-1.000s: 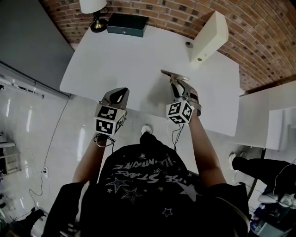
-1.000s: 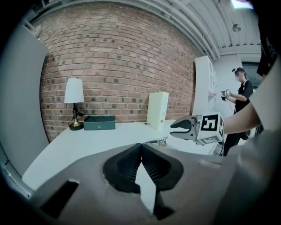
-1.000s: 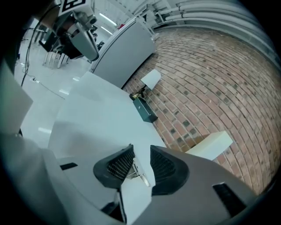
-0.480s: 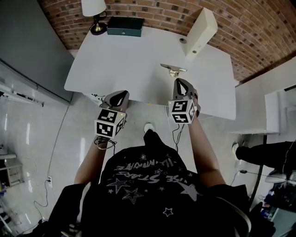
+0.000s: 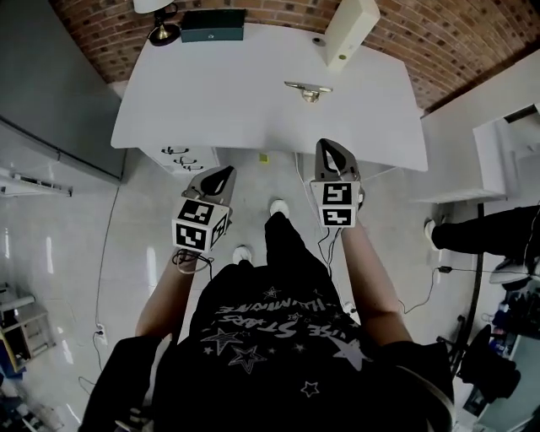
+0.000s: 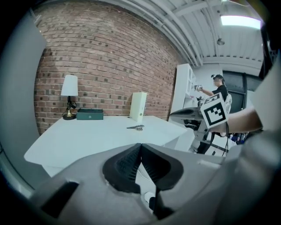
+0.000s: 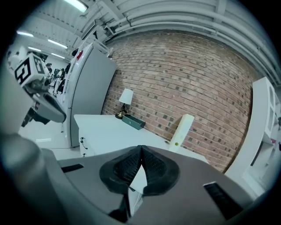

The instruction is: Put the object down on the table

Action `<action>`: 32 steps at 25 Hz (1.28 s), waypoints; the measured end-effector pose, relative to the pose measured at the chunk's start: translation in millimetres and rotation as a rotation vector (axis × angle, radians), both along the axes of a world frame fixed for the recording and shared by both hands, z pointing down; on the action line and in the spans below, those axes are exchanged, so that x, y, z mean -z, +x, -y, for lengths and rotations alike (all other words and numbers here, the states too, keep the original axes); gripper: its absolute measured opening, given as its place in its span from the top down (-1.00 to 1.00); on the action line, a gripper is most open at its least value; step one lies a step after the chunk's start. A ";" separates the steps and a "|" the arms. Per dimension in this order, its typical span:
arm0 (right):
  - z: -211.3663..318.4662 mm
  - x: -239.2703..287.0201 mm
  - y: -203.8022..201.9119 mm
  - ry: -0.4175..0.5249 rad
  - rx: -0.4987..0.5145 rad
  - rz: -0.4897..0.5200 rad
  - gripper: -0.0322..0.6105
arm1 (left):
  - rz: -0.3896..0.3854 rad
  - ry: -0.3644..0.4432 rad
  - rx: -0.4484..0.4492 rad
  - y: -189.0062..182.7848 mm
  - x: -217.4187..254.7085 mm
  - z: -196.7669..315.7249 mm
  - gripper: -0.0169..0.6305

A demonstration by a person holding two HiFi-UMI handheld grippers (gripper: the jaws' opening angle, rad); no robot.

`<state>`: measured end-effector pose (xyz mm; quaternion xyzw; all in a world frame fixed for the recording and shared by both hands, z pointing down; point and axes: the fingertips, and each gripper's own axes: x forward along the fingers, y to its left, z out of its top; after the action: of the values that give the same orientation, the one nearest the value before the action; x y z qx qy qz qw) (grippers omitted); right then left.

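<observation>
Left gripper (image 6: 140, 146) and right gripper (image 7: 141, 148), jaws pressed together on nothing, hang over the floor short of the white table (image 5: 228, 110), where the small metal object (image 5: 306, 88) lies flat toward the far side. A careless sweep across the top could knock it off. The left gripper view shows it resting there — the right gripper view does not.

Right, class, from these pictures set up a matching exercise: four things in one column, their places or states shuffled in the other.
1 lamp
2 dark green box
3 small metal object
4 right gripper

A jaws shut, holding nothing
B lying alone out on the table
C the table's far left corner
D beside the lamp, at the far edge

Pairs: 1-C, 2-D, 3-B, 4-A
</observation>
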<state>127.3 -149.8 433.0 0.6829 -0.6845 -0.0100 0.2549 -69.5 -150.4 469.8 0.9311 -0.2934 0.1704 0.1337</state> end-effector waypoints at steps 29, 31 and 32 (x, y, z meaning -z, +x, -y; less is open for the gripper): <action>-141.8 -11.2 39.8 -0.032 0.013 0.161 0.89 | 0.052 0.008 -0.054 75.0 0.6 -125.5 0.89; -151.9 -8.7 42.4 -0.026 0.022 0.175 0.89 | 0.064 0.024 -0.062 81.0 3.2 -139.1 0.89; -157.2 -7.4 43.7 -0.024 0.026 0.177 0.89 | 0.066 0.031 -0.063 84.0 5.2 -145.5 0.89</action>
<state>171.0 7.4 440.4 0.6691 -0.7132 0.0552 0.2016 14.4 -4.9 464.7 0.9358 -0.2706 0.2006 0.1038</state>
